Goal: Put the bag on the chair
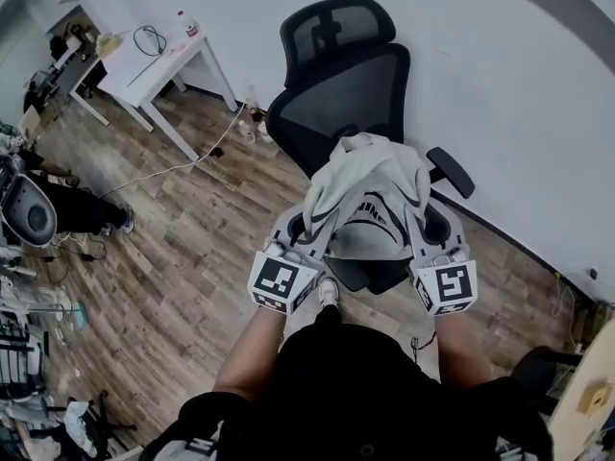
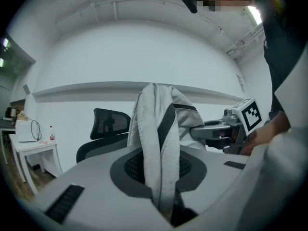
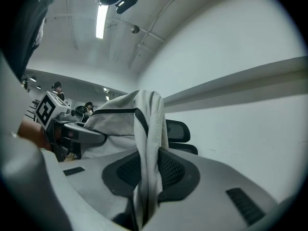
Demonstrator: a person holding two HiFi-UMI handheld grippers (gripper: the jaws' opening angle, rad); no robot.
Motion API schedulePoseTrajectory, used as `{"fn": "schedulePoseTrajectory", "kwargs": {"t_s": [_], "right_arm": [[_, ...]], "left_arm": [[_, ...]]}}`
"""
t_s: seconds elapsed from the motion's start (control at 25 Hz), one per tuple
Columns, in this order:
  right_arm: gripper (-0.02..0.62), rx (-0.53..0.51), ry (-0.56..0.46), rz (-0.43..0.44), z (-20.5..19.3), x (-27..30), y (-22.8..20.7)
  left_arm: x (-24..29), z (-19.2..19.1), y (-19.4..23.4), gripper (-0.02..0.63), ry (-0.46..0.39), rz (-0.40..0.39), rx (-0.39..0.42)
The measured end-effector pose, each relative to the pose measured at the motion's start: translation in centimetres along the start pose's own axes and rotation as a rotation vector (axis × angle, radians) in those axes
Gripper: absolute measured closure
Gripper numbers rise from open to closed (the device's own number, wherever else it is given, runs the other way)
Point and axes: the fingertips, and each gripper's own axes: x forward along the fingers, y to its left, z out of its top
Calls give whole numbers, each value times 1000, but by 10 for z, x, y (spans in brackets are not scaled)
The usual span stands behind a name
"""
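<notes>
A white-grey fabric bag (image 1: 370, 195) with black trim hangs between my two grippers, just above the seat of a black mesh office chair (image 1: 351, 75). My left gripper (image 1: 309, 230) is shut on a fold of the bag (image 2: 156, 138) at its left side. On the right side, a fold of the bag (image 3: 144, 143) is pinched by my right gripper (image 1: 419, 227), which is also shut. In the left gripper view the right gripper (image 2: 216, 131) shows beyond the bag, with the chair (image 2: 108, 129) behind. The seat is mostly hidden under the bag.
The chair stands against a white wall, its right armrest (image 1: 452, 171) jutting out beside the bag. A white desk (image 1: 159, 60) with a cable and a bottle stands at the back left. Cords and clutter lie on the wooden floor (image 1: 183, 229) at the left edge.
</notes>
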Motion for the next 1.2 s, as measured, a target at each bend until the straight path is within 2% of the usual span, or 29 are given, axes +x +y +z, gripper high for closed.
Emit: {"fn": "schedulePoseTrajectory", "kwargs": {"t_s": [0.28,0.64,0.96,1.2], "right_arm": [[515,8,47,-73,-11,41,-30],[515,34,115,-169,-36,69,-60],[515,94,212,-209,-85,81,-80],[515,127,262,-174,-128,93,-95]], "left_arm": [[54,-8,33,531,14,-83,-16],[108,-25,54,529,12,-196,-46],[146,-65,57,529,94,-242,-28],[169,-101,56,528,181,-228,-30]]}}
